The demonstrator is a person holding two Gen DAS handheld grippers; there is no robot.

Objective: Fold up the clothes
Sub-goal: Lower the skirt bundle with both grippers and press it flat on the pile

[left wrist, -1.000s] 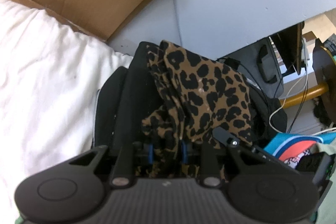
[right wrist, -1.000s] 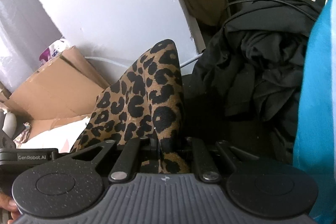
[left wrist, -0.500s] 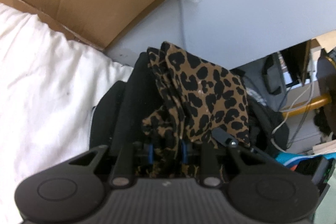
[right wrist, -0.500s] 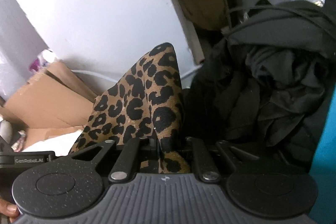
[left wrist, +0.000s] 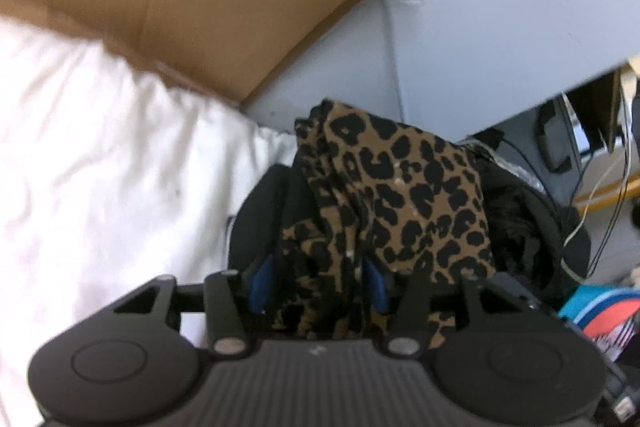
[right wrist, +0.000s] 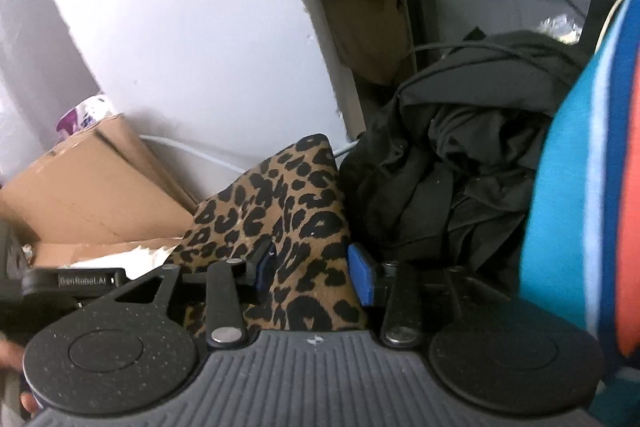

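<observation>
In the left wrist view, the left hand-held gripper [left wrist: 318,285] was opening – its blue pads stood apart with the leopard-print garment [left wrist: 392,195] bunched between them, barely pressed if at all. The cloth ran away from the jaws toward the far wall, draped over a black garment [left wrist: 260,211] beside white bedding [left wrist: 100,155]. Its near end was hidden under the gripper body.

In the right wrist view, the right hand-held gripper [right wrist: 312,269] was opening too – the leopard-print garment [right wrist: 280,199] lay between clearly parted pads, left of a black clothes heap [right wrist: 460,163]. Blur left the folded edges hard to judge.
</observation>
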